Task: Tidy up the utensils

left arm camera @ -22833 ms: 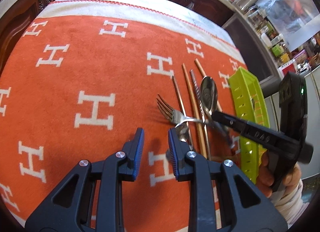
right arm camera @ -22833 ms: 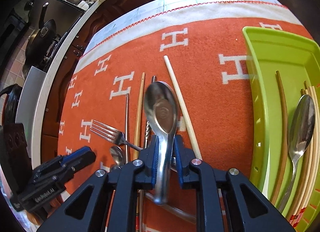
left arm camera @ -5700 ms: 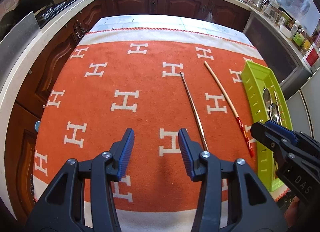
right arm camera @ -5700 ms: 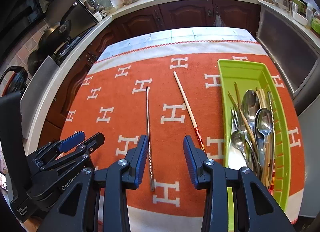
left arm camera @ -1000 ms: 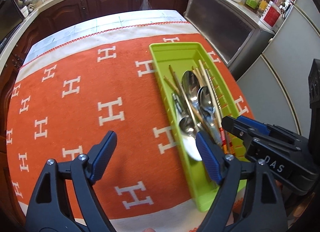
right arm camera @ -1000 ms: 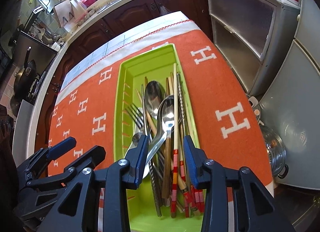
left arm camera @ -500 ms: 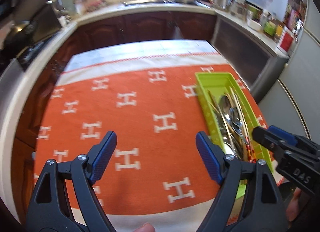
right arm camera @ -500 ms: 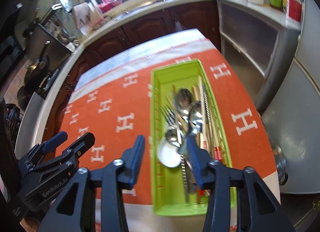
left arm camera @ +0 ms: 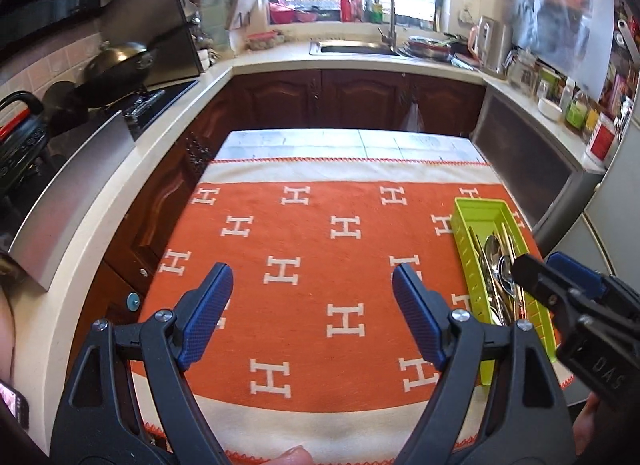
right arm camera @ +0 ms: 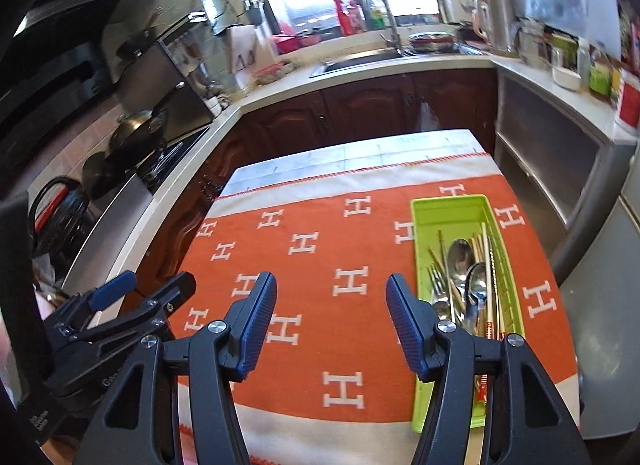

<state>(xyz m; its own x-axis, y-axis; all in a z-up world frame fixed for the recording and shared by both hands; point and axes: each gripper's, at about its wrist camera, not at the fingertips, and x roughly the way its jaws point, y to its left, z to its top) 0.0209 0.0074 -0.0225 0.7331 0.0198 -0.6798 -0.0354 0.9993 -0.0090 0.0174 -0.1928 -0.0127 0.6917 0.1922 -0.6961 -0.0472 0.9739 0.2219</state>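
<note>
The orange cloth (left arm camera: pixel 312 273) with white H marks covers the table, and the green tray (right arm camera: pixel 452 209) lies on its right part. In my right view I see into the tray: spoons (right arm camera: pixel 464 265), a fork and chopsticks lie together there; my left view shows it mostly from the side. My left gripper (left arm camera: pixel 312 313) stands wide open over bare cloth. My right gripper (right arm camera: pixel 332 321) has just been opening, nothing between its jaws.

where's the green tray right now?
The green tray sits on the orange cloth near its right edge in both wrist views, utensils inside, just right of the open right gripper.
</note>
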